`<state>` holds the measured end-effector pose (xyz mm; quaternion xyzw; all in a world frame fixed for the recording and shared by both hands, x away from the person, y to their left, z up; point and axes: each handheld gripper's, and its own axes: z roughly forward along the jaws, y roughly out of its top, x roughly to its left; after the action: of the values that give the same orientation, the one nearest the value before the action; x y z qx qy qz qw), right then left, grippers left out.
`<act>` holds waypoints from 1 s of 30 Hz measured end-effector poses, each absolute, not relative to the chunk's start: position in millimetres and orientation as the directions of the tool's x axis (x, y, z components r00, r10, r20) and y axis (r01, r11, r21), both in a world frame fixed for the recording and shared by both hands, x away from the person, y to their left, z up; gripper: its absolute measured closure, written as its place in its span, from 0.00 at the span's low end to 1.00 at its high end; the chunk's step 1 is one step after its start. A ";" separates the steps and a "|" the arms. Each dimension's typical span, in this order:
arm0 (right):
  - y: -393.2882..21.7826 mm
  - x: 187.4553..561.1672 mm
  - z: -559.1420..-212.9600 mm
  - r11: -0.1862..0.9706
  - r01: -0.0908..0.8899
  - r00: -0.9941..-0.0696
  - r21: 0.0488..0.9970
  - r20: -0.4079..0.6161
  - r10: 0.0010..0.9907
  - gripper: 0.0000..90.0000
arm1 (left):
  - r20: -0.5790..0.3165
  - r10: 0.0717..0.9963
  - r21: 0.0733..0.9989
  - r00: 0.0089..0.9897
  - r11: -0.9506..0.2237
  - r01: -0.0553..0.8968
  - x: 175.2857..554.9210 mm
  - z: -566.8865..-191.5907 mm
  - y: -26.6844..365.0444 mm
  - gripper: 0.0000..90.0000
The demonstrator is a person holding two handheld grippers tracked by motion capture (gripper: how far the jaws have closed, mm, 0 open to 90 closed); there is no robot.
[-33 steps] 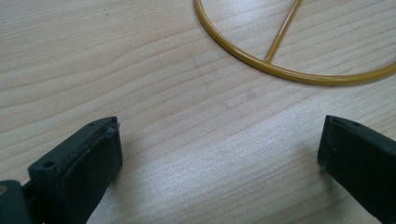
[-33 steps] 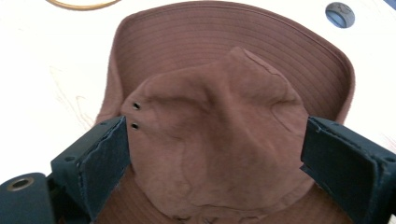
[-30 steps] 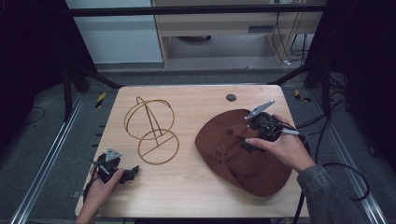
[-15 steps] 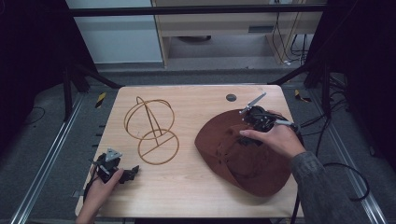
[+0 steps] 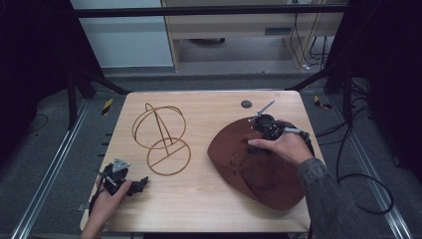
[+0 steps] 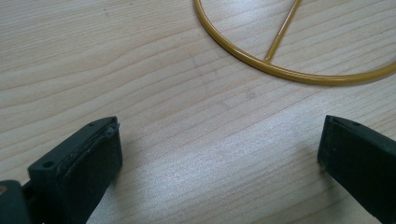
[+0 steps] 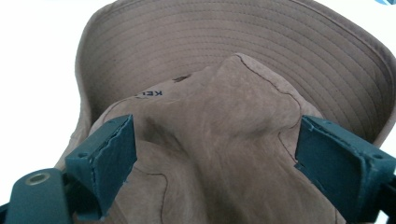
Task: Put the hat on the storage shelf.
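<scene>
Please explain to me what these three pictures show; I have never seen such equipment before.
A person sits at a wooden table and holds a hand tool with two jaws in each hand. The high view looks down from above. The other two pictures come from small cameras riding on each tool.

The left gripper rests near the table's front edge, open, holding nothing; ahead lies the ring base of a golden wire stand.

The right gripper is over a brown hat lying on the table. Its jaws have just been closing a little, with the hat's crown between them, but the pads do not press it yet.
</scene>
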<state>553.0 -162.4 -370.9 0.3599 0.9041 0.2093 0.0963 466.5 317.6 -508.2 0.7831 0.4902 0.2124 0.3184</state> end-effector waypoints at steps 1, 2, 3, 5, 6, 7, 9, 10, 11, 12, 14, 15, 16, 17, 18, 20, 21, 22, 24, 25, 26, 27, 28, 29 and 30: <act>-162.5 553.5 -371.6 0.653 0.612 -0.721 0.446 -0.025 0.693 0.15 | 0.021 0.903 0.707 0.429 -0.317 0.632 466.5 -508.3 317.6 0.00; -162.6 553.8 -372.6 0.650 0.617 -0.717 0.443 -0.025 0.697 0.16 | 0.021 0.903 0.707 0.429 -0.317 0.632 466.5 -508.2 317.6 0.00; -163.2 554.4 -373.8 0.645 0.619 -0.713 0.449 -0.023 0.700 0.17 | 0.020 0.903 0.707 0.429 -0.316 0.632 466.5 -508.3 317.6 0.00; -164.3 555.5 -377.7 0.631 0.628 -0.707 0.455 -0.005 0.707 0.18 | 0.021 0.903 0.707 0.429 -0.317 0.632 466.5 -508.2 317.6 0.00; -164.8 555.9 -380.8 0.630 0.631 -0.704 0.453 -0.007 0.710 0.19 | 0.021 0.903 0.707 0.429 -0.317 0.632 466.5 -508.2 317.6 0.00; -165.7 556.5 -383.3 0.631 0.630 -0.704 0.454 -0.010 0.710 0.20 | 0.021 0.903 0.707 0.429 -0.317 0.632 466.5 -508.2 317.6 0.00; -167.1 556.6 -387.0 0.632 0.632 -0.701 0.448 -0.016 0.713 0.21 | 0.021 0.903 0.707 0.430 -0.317 0.632 466.5 -508.2 317.6 0.00; -167.9 556.7 -388.0 0.631 0.631 -0.701 0.450 -0.017 0.713 0.22 | 0.021 0.903 0.707 0.430 -0.317 0.632 466.5 -508.2 317.6 0.00; -169.1 556.7 -389.3 0.624 0.637 -0.697 0.452 -0.007 0.717 0.23 | 0.021 0.903 0.707 0.430 -0.317 0.632 466.5 -508.2 317.6 0.00; -170.0 556.2 -391.1 0.620 0.643 -0.693 0.449 -0.004 0.721 0.24 | 0.021 0.903 0.707 0.429 -0.317 0.632 466.5 -508.2 317.6 0.00; -171.7 556.7 -394.3 0.626 0.639 -0.696 0.447 -0.010 0.718 0.26 | 0.021 0.903 0.707 0.429 -0.317 0.632 466.5 -508.2 317.6 0.00; -172.4 556.5 -395.8 0.622 0.644 -0.693 0.444 -0.005 0.721 0.27 | 0.021 0.903 0.707 0.429 -0.317 0.632 466.5 -508.2 317.6 0.00; -173.4 556.7 -397.3 0.625 0.643 -0.695 0.444 -0.005 0.719 0.29 | 0.021 0.903 0.707 0.429 -0.317 0.632 466.5 -508.2 317.6 0.00; -173.9 556.4 -398.8 0.620 0.649 -0.692 0.441 0.004 0.722 0.31 | 0.020 0.903 0.707 0.429 -0.316 0.632 466.5 -508.3 317.6 0.00; -174.5 556.6 -399.9 0.624 0.646 -0.695 0.439 0.002 0.719 0.33 | 0.021 0.903 0.707 0.429 -0.317 0.632 466.5 -508.2 317.6 0.00; -174.7 556.3 -400.7 0.628 0.647 -0.698 0.433 0.004 0.716 0.39 | 0.021 0.903 0.707 0.429 -0.317 0.632 466.5 -508.2 317.6 0.00; -174.8 556.5 -400.6 0.628 0.646 -0.698 0.433 0.004 0.716 0.41 | 0.021 0.903 0.707 0.429 -0.317 0.632 466.5 -508.2 317.6 0.00; -175.0 556.6 -400.2 0.626 0.648 -0.698 0.434 0.008 0.716 0.45 | 0.021 0.903 0.707 0.429 -0.317 0.632 466.5 -508.2 317.6 0.00; -175.9 557.2 -400.2 0.627 0.646 -0.702 0.436 0.015 0.712 0.53 | 0.021 0.903 0.707 0.429 -0.317 0.632 466.5 -508.2 317.6 0.00; -176.1 557.3 -400.3 0.628 0.646 -0.702 0.434 0.016 0.712 0.57 | 0.021 0.903 0.707 0.429 -0.317 0.632 466.5 -508.2 317.6 0.00; -176.2 557.2 -400.4 0.628 0.645 -0.704 0.435 0.018 0.710 0.61 | 0.021 0.903 0.707 0.429 -0.317 0.632 466.5 -508.2 317.6 0.00; -176.4 557.2 -400.5 0.629 0.644 -0.706 0.435 0.021 0.708 0.66 | 0.021 0.903 0.707 0.429 -0.317 0.632 466.5 -508.2 317.6 0.00; -176.4 557.1 -400.2 0.627 0.645 -0.707 0.437 0.030 0.706 0.70 | 0.021 0.903 0.707 0.429 -0.317 0.632 466.5 -508.2 317.6 0.00; -176.6 557.0 -399.9 0.625 0.645 -0.708 0.439 0.035 0.705 0.74 | 0.021 0.903 0.707 0.430 -0.317 0.632 466.5 -508.2 317.6 0.00; -176.7 556.8 -399.6 0.625 0.645 -0.709 0.439 0.040 0.704 0.77 | 0.021 0.903 0.707 0.429 -0.317 0.632 466.5 -508.3 317.6 0.00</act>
<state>556.8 -176.7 -399.6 0.3753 0.8989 0.2157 0.0678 466.5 317.6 -508.3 0.7831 0.4902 0.2124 0.3184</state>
